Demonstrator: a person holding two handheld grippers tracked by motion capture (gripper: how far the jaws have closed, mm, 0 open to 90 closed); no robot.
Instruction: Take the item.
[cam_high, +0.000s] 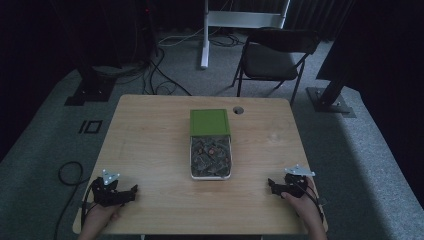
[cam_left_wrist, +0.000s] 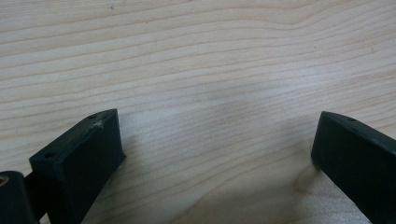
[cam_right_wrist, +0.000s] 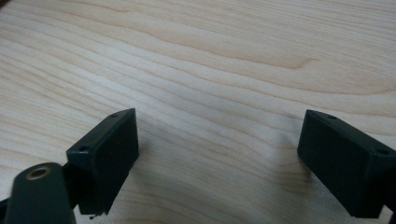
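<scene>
1. The box (cam_high: 210, 157) sits mid-surface, ahead of both my hands. It lies up and to the right of my left claw (cam_high: 131, 192), and up and to the left of my right claw (cam_high: 271, 184).
2. Its long axis runs straight away from me. The green lid (cam_high: 209, 122) lies at the far end, and the near part is open, showing a dark jumble I can't make out in this dim view — possibly small parts.
3. Both claws rest near my edge of the surface (cam_high: 150, 135), well apart from the box. The right looks slightly nearer.
4. My left claw (cam_left_wrist: 215, 154) stands wide open with bare wood between the jaws. My right claw (cam_right_wrist: 217, 158) is the same — gaping and empty.
5. Nothing stands between either claw and the box. A round hole (cam_high: 238, 110) lies beyond the lid, and a chair (cam_high: 272, 57) stands past the far edge.
</scene>
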